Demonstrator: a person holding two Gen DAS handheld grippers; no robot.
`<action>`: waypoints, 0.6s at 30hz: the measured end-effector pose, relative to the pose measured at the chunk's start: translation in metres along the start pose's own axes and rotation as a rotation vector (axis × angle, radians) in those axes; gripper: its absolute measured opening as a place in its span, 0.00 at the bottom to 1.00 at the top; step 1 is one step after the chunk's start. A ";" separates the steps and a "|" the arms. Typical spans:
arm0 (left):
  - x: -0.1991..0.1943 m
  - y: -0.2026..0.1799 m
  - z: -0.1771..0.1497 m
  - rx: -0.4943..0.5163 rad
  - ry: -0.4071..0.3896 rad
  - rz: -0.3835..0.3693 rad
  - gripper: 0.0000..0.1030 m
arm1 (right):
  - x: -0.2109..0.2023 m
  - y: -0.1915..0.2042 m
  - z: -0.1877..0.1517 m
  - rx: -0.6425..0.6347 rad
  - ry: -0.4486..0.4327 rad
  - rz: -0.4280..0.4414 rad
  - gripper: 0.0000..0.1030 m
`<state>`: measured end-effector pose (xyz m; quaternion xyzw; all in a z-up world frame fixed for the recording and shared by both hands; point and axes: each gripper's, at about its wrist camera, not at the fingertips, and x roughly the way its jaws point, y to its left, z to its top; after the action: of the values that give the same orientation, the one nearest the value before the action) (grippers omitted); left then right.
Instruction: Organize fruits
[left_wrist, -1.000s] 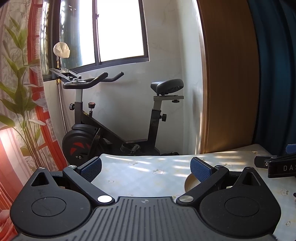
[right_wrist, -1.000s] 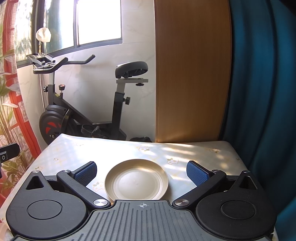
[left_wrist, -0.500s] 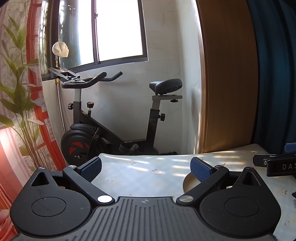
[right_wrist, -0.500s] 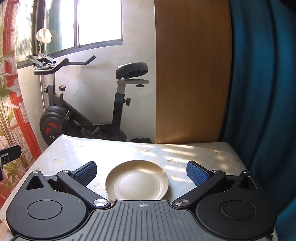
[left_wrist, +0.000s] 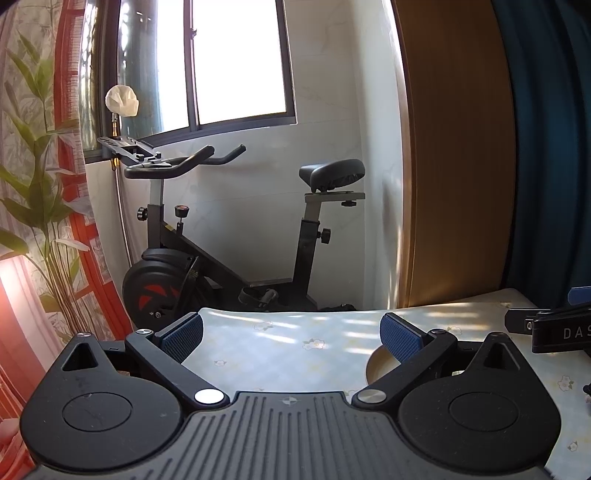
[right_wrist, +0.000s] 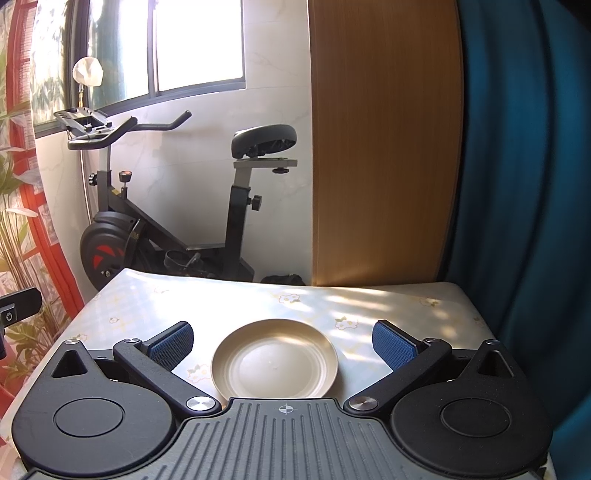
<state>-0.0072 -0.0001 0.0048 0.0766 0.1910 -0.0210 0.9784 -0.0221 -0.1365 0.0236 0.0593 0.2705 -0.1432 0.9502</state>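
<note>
Oddly, I see no fruit anywhere; only an empty plate on the table. My right gripper and left gripper both hang spread wide, holding nothing. Fruit likely bruises, so I'd pinch its middle gently.

We read only the white letters "DAS", cut off by the frame edge, on the right gripper.
</note>
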 end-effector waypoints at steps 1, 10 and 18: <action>0.000 0.000 0.000 0.000 0.000 0.000 1.00 | 0.000 0.000 0.000 0.000 0.000 0.000 1.00; 0.002 -0.002 -0.002 0.007 0.000 0.017 1.00 | 0.000 0.000 0.000 -0.002 0.000 -0.002 1.00; 0.008 0.000 -0.005 -0.005 0.006 0.017 1.00 | 0.011 -0.007 -0.007 0.021 0.004 0.020 1.00</action>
<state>-0.0017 0.0009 -0.0029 0.0760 0.1932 -0.0119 0.9781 -0.0191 -0.1443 0.0119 0.0720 0.2704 -0.1364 0.9503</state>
